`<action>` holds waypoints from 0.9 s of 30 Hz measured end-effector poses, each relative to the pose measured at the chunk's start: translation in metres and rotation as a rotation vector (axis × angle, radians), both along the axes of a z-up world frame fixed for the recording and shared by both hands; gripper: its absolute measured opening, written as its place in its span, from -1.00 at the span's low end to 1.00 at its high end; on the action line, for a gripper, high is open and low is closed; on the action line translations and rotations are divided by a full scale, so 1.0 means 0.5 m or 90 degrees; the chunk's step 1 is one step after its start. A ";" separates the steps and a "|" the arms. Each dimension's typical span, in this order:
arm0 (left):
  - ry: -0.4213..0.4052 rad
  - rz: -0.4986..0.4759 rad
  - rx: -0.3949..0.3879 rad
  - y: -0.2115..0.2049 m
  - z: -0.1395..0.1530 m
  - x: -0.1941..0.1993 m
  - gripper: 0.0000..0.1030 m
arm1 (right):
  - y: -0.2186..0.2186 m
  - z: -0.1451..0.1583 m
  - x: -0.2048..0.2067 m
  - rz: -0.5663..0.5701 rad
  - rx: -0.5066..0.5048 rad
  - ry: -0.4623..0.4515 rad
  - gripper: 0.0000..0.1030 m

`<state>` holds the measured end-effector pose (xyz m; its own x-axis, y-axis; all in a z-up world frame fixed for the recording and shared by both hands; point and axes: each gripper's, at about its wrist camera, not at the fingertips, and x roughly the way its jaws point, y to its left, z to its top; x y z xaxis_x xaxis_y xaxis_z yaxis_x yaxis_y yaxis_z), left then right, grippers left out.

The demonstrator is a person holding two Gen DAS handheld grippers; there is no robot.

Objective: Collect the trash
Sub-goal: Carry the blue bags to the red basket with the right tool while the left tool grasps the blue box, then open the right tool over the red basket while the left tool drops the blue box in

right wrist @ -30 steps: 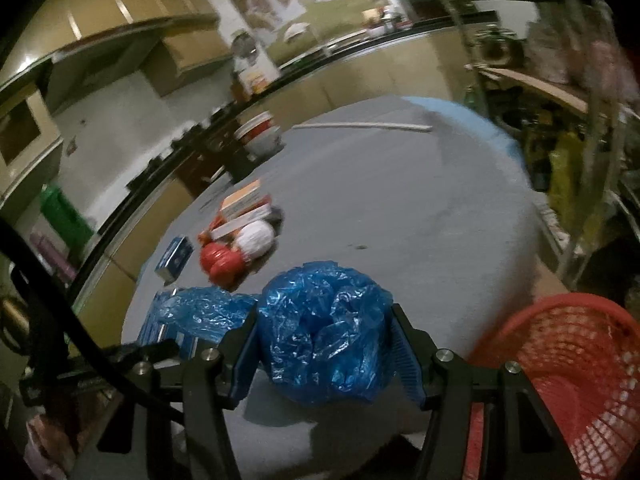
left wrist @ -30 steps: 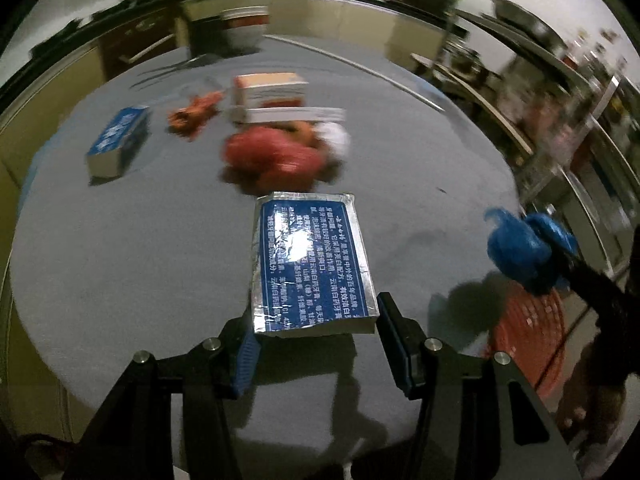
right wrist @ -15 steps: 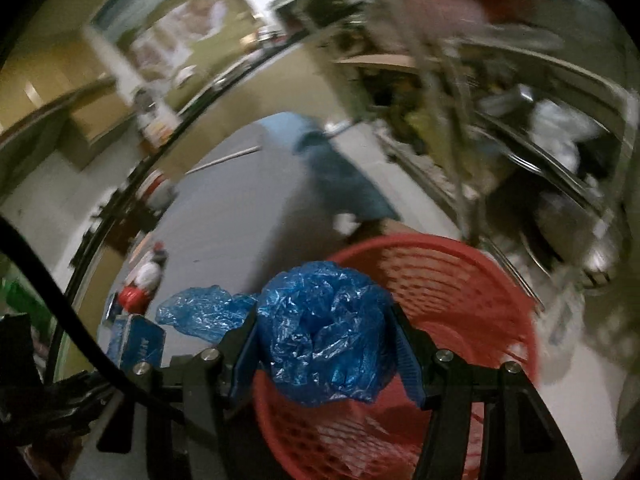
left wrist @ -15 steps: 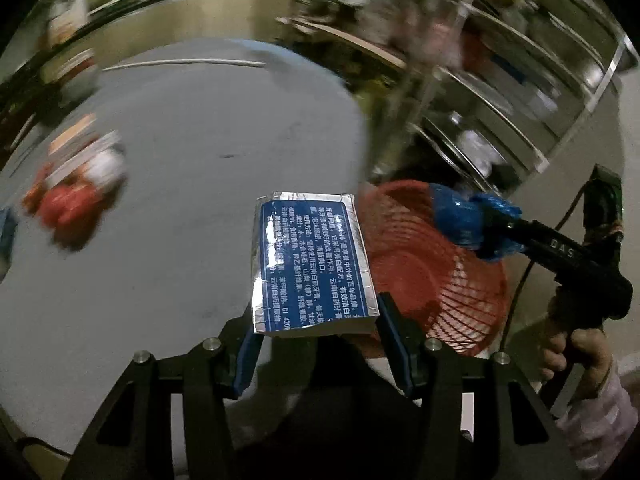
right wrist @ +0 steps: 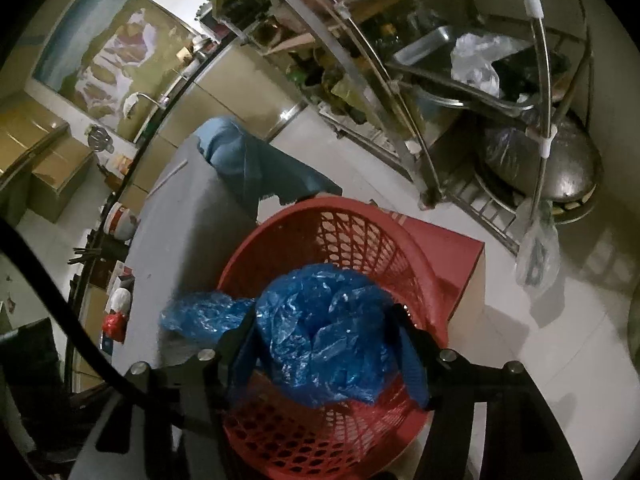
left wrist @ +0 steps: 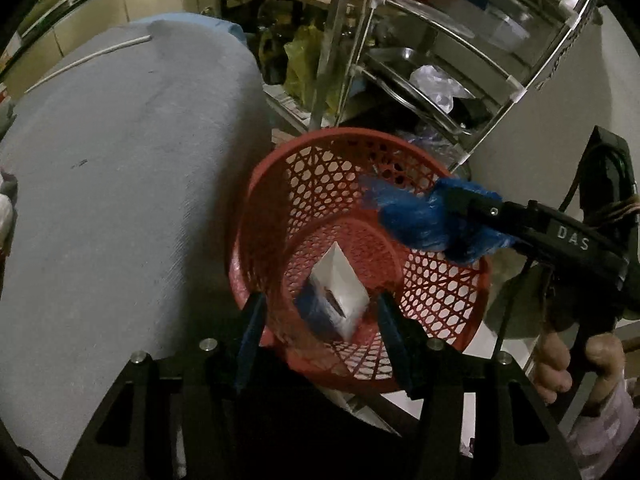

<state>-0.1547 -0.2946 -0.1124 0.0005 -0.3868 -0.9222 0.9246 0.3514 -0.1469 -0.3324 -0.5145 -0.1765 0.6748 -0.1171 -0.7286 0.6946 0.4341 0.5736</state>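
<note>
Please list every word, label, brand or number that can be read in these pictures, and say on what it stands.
"DAS": white letters on the black body of the right gripper, seen from the left wrist.
Blue-and-white packet in the red basket: its print is blurred, not readable.
Wall picture in the right wrist view: no readable words.

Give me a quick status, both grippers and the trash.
Left gripper open, blue packet dropping into red basket. Right gripper opening, blue plastic bag between its jaws over the basket. Nothing blocking.

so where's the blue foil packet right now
In the left wrist view the blue foil packet is down inside the red basket, free of the left gripper.
</note>
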 end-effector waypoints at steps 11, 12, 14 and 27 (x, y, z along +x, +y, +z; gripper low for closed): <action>-0.038 0.061 -0.016 0.050 0.026 0.062 0.17 | 0.010 0.020 0.003 -0.012 -0.006 -0.037 0.36; -0.043 0.069 -0.018 0.060 0.030 0.069 0.17 | 0.010 0.023 0.003 -0.015 -0.011 -0.034 0.36; -0.056 0.088 -0.025 0.086 0.040 0.087 0.17 | 0.012 0.029 0.004 -0.013 -0.016 -0.039 0.36; -0.092 0.335 -0.048 0.302 0.081 0.306 0.33 | 0.077 0.088 0.091 0.072 -0.074 -0.061 0.36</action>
<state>-0.0015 -0.1438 -0.0719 0.3360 -0.3658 -0.8679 0.6394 0.7652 -0.0750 -0.2869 -0.4762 -0.1326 0.7537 -0.1162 -0.6469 0.5829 0.5730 0.5762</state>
